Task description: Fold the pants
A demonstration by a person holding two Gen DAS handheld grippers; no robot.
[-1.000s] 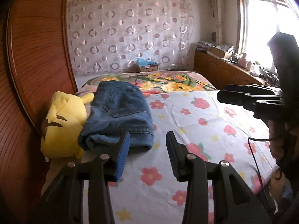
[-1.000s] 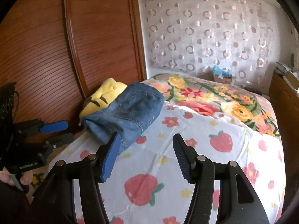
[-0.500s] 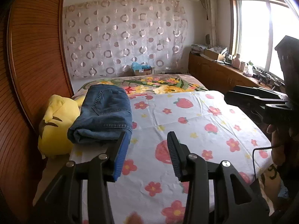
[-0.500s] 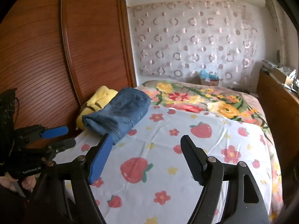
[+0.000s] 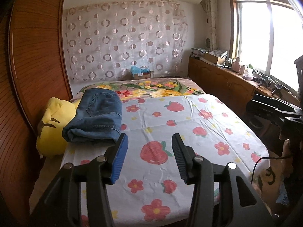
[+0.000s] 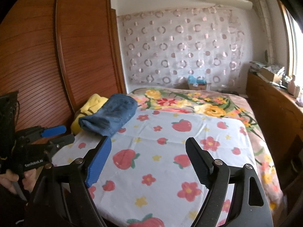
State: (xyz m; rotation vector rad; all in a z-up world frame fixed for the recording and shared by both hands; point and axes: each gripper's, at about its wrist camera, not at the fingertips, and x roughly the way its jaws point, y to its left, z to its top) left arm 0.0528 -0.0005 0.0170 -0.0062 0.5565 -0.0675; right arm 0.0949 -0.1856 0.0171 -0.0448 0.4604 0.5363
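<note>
The blue denim pants (image 5: 96, 117) lie folded into a thick bundle at the far left of the bed, leaning against a yellow plush toy (image 5: 52, 126); in the right wrist view the pants (image 6: 111, 113) sit left of centre. My left gripper (image 5: 149, 141) hovers above the sheet, short of the pants, jaws opening with nothing between them. My right gripper (image 6: 146, 147) is further back over the sheet, jaws opening wide and empty. The left gripper (image 6: 57, 134) also shows at the left of the right wrist view, held by a hand.
A strawberry-and-flower sheet (image 5: 189, 132) covers the near bed, a floral blanket (image 5: 155, 87) the far part. A wooden wardrobe (image 6: 47, 56) stands on the left, a low wooden cabinet (image 5: 227, 83) with clutter under the window on the right. A cardboard box (image 5: 142, 73) sits beyond the bed.
Both grippers have pulled back from the folded pants, which now look smaller and further off. Both pairs of jaws have spread wider, the right more so.
</note>
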